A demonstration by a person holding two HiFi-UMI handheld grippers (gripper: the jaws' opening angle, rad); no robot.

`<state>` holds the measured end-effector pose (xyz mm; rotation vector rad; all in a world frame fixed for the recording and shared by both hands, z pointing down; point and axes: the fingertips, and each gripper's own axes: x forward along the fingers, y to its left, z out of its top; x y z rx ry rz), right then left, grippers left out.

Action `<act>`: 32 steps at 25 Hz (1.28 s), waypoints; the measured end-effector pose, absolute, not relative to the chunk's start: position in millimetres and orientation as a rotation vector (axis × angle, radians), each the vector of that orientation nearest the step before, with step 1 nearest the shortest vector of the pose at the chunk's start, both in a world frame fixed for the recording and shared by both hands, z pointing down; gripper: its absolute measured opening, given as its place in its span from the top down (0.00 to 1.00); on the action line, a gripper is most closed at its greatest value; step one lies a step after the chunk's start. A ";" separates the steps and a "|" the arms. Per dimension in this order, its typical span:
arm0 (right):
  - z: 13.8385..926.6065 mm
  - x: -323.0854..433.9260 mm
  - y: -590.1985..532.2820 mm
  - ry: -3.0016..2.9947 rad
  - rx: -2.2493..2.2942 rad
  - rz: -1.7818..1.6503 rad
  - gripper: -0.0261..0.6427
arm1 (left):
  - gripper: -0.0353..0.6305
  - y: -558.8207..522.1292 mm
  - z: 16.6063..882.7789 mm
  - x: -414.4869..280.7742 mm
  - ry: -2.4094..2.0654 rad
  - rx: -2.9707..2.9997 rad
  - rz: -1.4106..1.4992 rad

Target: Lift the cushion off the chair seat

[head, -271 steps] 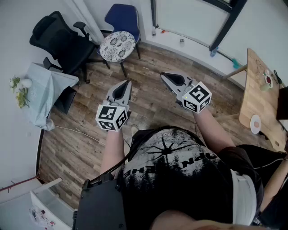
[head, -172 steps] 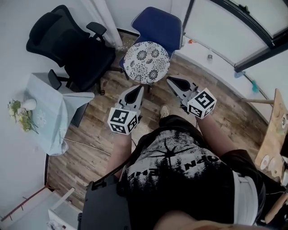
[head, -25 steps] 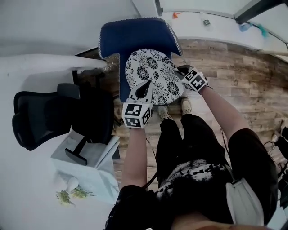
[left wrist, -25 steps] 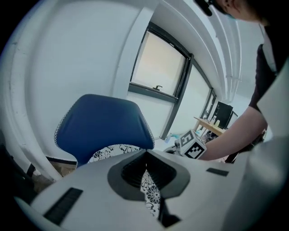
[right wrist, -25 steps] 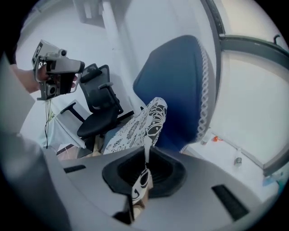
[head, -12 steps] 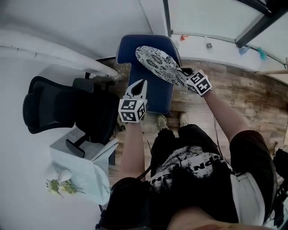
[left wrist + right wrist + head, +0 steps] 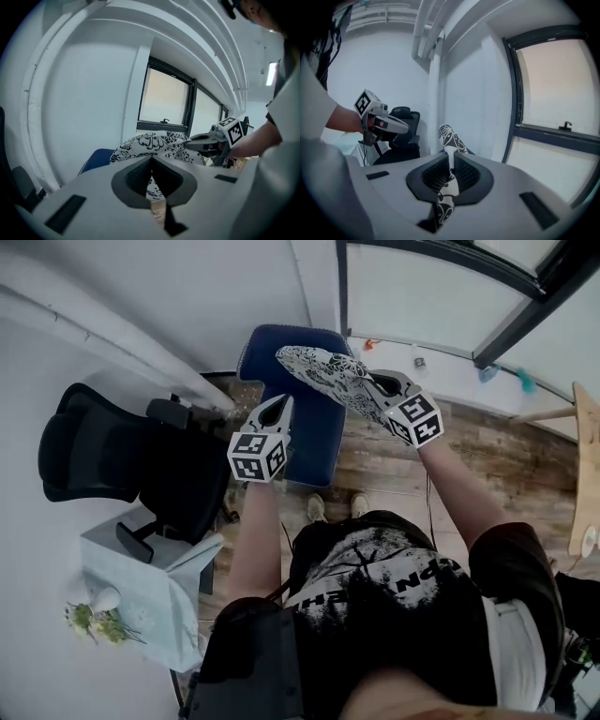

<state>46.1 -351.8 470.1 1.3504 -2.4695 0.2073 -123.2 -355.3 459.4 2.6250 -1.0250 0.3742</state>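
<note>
The round black-and-white patterned cushion point(image 7: 323, 371) hangs tilted in the air above the blue chair point(image 7: 314, 442). My right gripper point(image 7: 370, 385) is shut on its right edge. In the right gripper view the cushion's rim point(image 7: 449, 136) runs between the pads, with the gripper point(image 7: 450, 157) pinching it. My left gripper point(image 7: 284, 401) is shut and holds nothing. It sits left of the cushion, over the chair's left side, apart from it. In the left gripper view the cushion point(image 7: 154, 140) shows beyond that gripper point(image 7: 152, 157), with the right gripper point(image 7: 201, 140) at its right.
A black office chair point(image 7: 94, 451) stands left of the blue chair. A small table under a pale cloth point(image 7: 141, 587) with flowers point(image 7: 89, 620) is near left. A window point(image 7: 422, 296) and white wall are ahead. A wooden table edge point(image 7: 586, 474) is at far right.
Both grippers have risen. The cushion came up off the blue seat in the right gripper and now hangs tilted; the left gripper moved away from the cushion's edge.
</note>
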 end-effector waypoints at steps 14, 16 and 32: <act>353.0 60.0 -330.2 -2.628 1.511 0.048 0.92 | 0.93 -357.3 395.8 -110.2 -1.089 2.756 0.297; 347.4 61.9 -328.3 -2.635 1.506 0.034 0.92 | 0.93 -356.8 390.1 -106.6 -1.091 2.771 0.290; 371.5 53.3 -321.7 -2.647 1.399 0.074 0.92 | 0.93 -355.5 389.9 -99.5 -1.084 2.752 0.240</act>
